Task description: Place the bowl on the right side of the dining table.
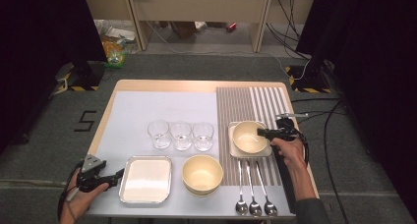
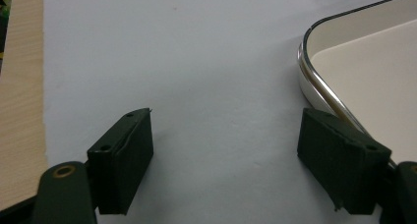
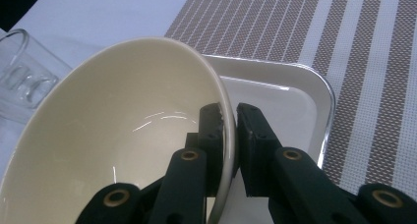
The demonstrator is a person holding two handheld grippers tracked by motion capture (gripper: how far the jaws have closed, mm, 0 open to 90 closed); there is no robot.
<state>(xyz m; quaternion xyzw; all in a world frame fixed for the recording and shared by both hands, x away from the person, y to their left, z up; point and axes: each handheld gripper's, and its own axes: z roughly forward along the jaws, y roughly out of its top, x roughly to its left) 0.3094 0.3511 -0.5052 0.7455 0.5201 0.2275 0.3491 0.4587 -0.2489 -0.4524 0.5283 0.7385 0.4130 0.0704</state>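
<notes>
High view: right gripper (image 1: 264, 133) comes in from the right over the striped placemat (image 1: 246, 103); its jaws pinch the right rim of a cream bowl (image 1: 248, 136), which sits over a square white plate (image 1: 233, 149) on that mat; the person's right hand (image 1: 290, 151) is just behind the gripper. Three spoons (image 1: 254, 194) lie side by side at the near edge of the mat; a second cream bowl (image 1: 202, 174) stands left of them on the pale table cover (image 1: 162, 106); three clear glasses (image 1: 181, 134) stand in a row beyond it. Left gripper (image 1: 112, 177) sits low at the near left corner, just beside an empty white tray (image 1: 146, 180); left hand (image 1: 83, 199) wraps its handle.

Left gripper view: jaws wide apart w/ nothing between them, just bare table cover; the tray's rounded chrome-edged corner (image 2: 314, 81) lies close by the right-hand jaw; can't tell if touching.

Right gripper view: jaws narrow, clamped on the bowl's thin rim (image 3: 227, 121), one pad inside, one outside; bowl (image 3: 123, 135) is tilted, its far side low toward a glass (image 3: 24, 76); the plate (image 3: 295, 91) shows beneath and beyond it, on the striped mat.
</notes>
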